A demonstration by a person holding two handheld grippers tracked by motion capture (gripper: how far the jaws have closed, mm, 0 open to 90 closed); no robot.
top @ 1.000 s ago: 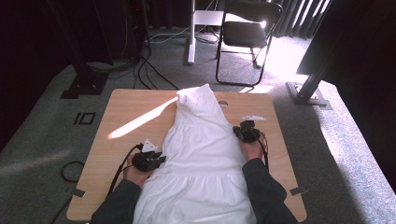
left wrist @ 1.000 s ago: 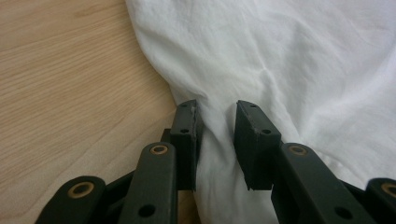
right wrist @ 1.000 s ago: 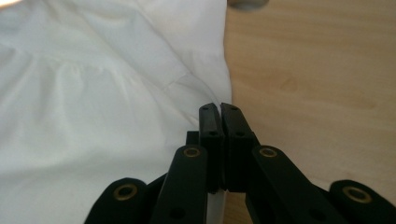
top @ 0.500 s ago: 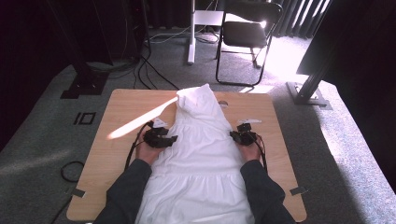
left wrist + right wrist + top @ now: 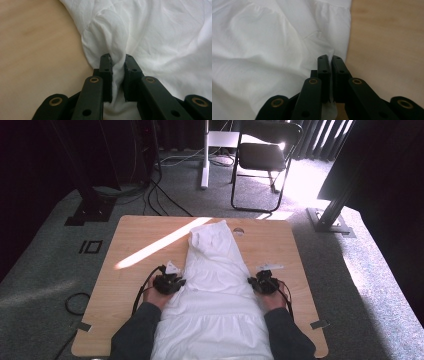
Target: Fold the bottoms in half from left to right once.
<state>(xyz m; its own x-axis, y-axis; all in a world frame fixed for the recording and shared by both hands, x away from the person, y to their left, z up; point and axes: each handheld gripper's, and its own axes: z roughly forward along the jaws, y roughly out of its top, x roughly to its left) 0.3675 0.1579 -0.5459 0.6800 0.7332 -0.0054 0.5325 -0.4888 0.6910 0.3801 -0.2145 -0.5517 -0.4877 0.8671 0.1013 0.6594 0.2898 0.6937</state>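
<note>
Each tool (image 5: pixel 169 283) (image 5: pixel 264 284) pinches a side edge of the white dress (image 5: pixel 216 285); bare table (image 5: pixel 135 245) lies outward.

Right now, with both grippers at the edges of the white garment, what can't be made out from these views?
- White garment: its near hem runs off the bottom edge of the high view, between the person's sleeves.
- Left gripper: in the high view its jaws are too small to read; the left gripper view shows them pinching a bunched fold.
- Right gripper: likewise tiny there.
- Table under the garment: covered by cloth.
</note>
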